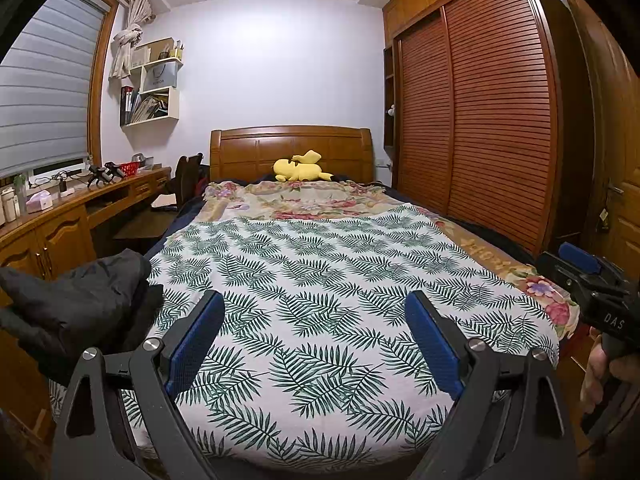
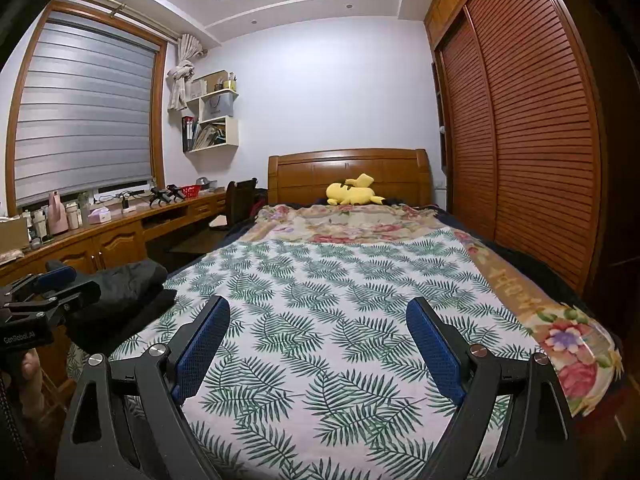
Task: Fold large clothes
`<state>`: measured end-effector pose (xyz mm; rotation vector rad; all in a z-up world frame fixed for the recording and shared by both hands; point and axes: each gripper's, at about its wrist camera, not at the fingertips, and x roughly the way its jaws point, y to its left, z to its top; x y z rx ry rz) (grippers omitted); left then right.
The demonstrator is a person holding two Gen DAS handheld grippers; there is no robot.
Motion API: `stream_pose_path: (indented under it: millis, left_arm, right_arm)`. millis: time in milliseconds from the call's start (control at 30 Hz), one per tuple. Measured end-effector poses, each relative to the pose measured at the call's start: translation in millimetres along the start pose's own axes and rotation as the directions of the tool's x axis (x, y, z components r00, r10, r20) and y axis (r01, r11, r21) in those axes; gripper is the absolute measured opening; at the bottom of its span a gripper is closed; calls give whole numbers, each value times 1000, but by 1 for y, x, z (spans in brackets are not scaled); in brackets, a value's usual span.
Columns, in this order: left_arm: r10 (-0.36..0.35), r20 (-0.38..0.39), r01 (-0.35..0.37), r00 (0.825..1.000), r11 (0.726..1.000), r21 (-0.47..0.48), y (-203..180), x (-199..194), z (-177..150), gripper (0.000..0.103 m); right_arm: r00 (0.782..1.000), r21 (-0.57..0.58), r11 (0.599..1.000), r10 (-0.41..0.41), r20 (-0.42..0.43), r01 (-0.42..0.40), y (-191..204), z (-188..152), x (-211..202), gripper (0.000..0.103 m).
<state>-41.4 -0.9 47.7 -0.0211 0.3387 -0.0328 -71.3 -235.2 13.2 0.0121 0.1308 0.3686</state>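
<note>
left wrist view: left gripper [image 1: 314,334] fingers [image 1: 196,340] spread wide, nothing between them, above the leaf-print sheet [image 1: 320,280] | black garment [image 1: 80,296] heaped at the bed's left edge | right wrist view: right gripper [image 2: 318,340] fingers [image 2: 436,346] wide apart, gripping nothing, over the same sheet | black garment lies left, beside the left gripper

A bed [image 1: 532,344] under a leaf-print sheet [image 1: 320,280] fills the room, a floral blanket [image 1: 304,200] beyond it. A yellow plush toy [image 1: 300,168] lies against the wooden headboard [image 1: 256,148]. Slatted wardrobe doors [image 1: 480,120] stand right; a cluttered desk [image 2: 120,224], wall shelves [image 2: 214,112] and a blinded window [image 2: 84,112] line the left.
</note>
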Motion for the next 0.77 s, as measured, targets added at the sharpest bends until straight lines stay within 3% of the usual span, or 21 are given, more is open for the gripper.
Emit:
stream_pose_path:
  millis: [767]
  left_arm:
    - [-2, -2, 2, 1000, 1000, 0, -1, 0, -1, 92]
  right_arm:
    - [1000, 2, 1000, -2, -3, 2, 3, -2, 0, 91]
